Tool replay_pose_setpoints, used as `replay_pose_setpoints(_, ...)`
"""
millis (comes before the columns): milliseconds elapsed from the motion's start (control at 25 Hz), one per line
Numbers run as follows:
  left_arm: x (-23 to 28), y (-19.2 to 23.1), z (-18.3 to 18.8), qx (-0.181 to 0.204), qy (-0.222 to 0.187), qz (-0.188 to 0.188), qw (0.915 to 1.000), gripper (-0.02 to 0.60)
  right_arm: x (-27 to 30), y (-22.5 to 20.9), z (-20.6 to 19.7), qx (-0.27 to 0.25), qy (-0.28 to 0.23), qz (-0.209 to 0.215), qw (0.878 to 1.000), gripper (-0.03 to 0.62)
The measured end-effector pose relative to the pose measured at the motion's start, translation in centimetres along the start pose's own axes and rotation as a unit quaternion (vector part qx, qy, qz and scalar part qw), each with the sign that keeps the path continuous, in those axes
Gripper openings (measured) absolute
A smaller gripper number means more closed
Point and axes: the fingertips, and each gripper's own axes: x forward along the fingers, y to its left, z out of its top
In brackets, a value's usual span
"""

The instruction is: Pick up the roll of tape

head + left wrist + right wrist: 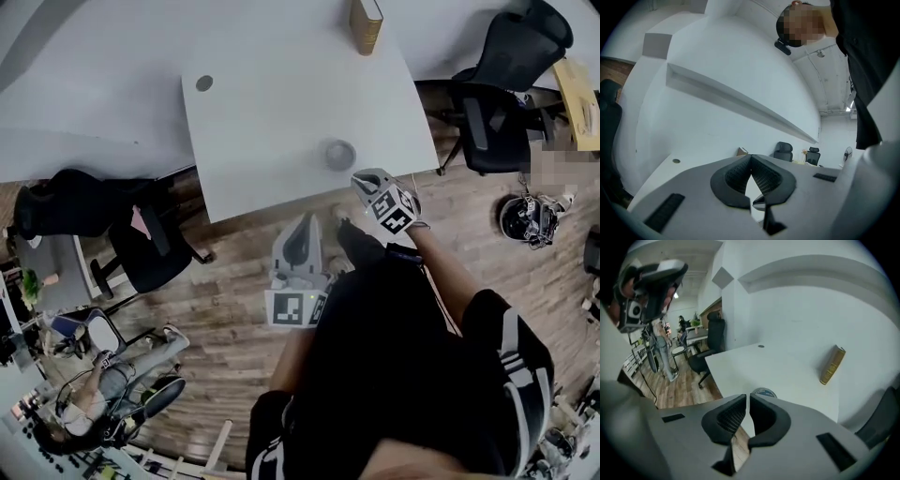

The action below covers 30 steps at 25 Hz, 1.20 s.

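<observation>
The roll of tape (pixel 339 155) is a grey ring lying flat on the white table (pixel 262 122), near its front edge. In the right gripper view the roll of tape (pixel 764 393) peeks out just beyond the jaw tips. My right gripper (pixel 362 178) hangs over the table's front edge, just short of the roll, tilted downward; its jaws stand a narrow gap apart with nothing between them (pixel 750 398). My left gripper (pixel 305 223) is off the table, in front of its edge, pointing level. Its jaws meet at the tips and hold nothing (pixel 751 157).
A yellow-brown book (pixel 366 23) stands upright at the table's far edge. A round cable hole (pixel 204 82) sits at the far left of the table. Black office chairs stand to the left (pixel 141 248) and right (pixel 506 89). A person (pixel 103 394) sits at lower left.
</observation>
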Motion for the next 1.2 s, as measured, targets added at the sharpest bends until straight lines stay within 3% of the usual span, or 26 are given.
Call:
replay_pose_setpoints(160, 2.5, 1.3, -0.1, 0.000, 0.013, 0.005, 0.9999, 0.023, 4.1, -0.2, -2.1, -0.083, 0.070, 0.035, 0.993, 0.068)
replay_pose_setpoints(400, 5.3, 2.6, -0.4, -0.006, 0.023, 0.010, 0.9997, 0.023, 8.6, -0.4, -5.0, -0.163, 0.141, 0.074, 0.974, 0.120)
replay_pose_setpoints(680, 6.6, 4.0, -0.6, -0.017, 0.026, 0.028, 0.9991, 0.023, 12.2, -0.2, -7.2, -0.236, 0.175, 0.079, 0.953, 0.121)
replay_pose_setpoints(880, 5.7, 4.4, -0.4, -0.019, 0.019, 0.042, 0.9988, 0.023, 13.1, 0.0, -7.1, -0.249, 0.183, 0.078, 0.948, 0.084)
replay_pose_setpoints(1200, 1.7, 3.5, 0.4, -0.013, -0.006, 0.054, 0.9984, 0.023, 11.2, 1.5, -8.0, -0.206, 0.190, 0.087, 0.956, 0.077)
